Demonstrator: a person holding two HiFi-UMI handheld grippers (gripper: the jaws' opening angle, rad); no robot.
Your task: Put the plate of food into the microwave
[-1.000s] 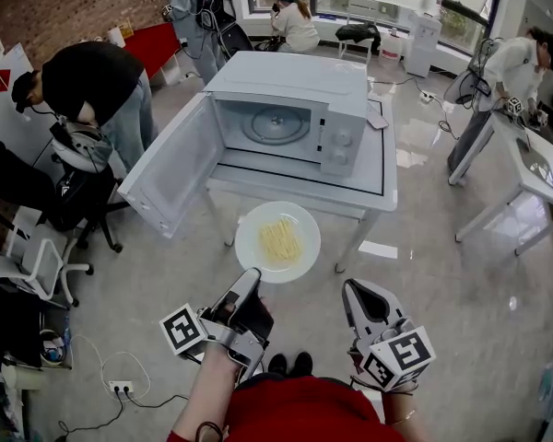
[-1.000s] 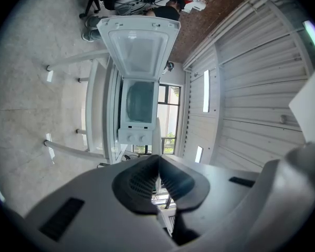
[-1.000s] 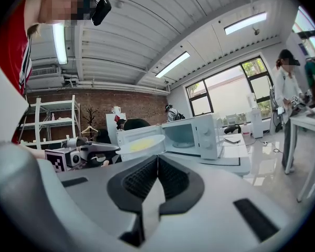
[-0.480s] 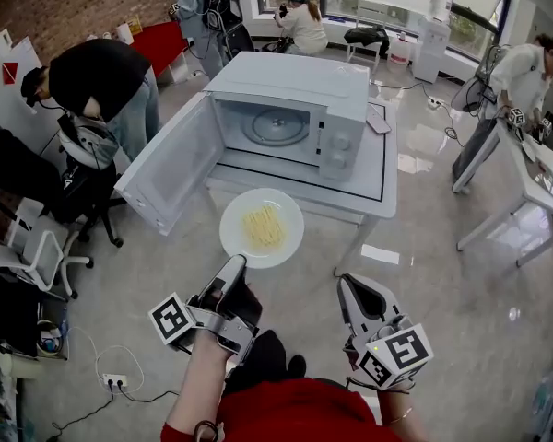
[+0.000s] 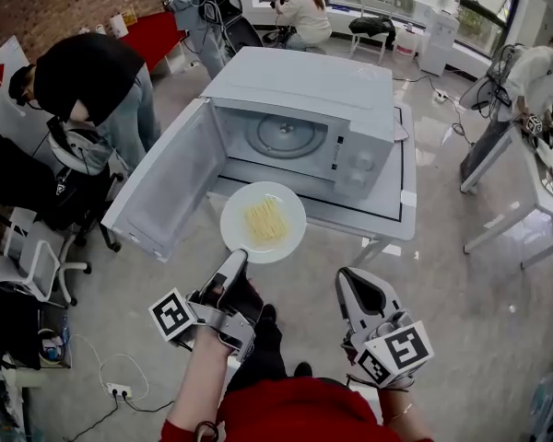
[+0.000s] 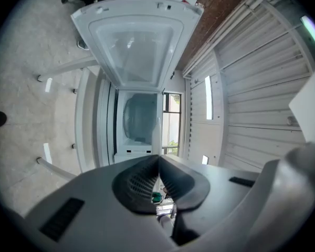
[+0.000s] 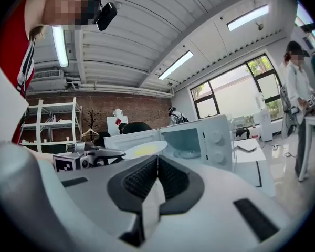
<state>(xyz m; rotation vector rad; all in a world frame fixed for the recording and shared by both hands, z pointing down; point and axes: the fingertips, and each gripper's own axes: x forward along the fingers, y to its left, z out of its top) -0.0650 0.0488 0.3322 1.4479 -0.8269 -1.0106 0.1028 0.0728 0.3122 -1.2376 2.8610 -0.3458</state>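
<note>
A white plate [image 5: 263, 222] with yellow noodles [image 5: 262, 221] hangs level in front of the open microwave [image 5: 304, 86], just below its cavity and glass turntable [image 5: 284, 136]. My left gripper [image 5: 238, 258] is shut on the plate's near rim. In the left gripper view the plate [image 6: 157, 135] shows edge-on between the closed jaws, with the cavity [image 6: 139, 117] straight ahead. The microwave door [image 5: 161, 187] swings out to the left. My right gripper [image 5: 348, 276] hangs lower right, shut and empty. In the right gripper view the plate [image 7: 144, 149] and microwave [image 7: 199, 138] lie ahead.
The microwave stands on a white table [image 5: 387, 212]. A person in black [image 5: 92, 81] bends beside an office chair [image 5: 74, 164] at the left. More people stand at the back and right, near a white table [image 5: 535, 168]. A power strip [image 5: 120, 387] lies on the floor.
The plate in my left gripper has come forward, from over the floor up to the front of the microwave's opening. Both grippers moved with it; the right stays shut.
</note>
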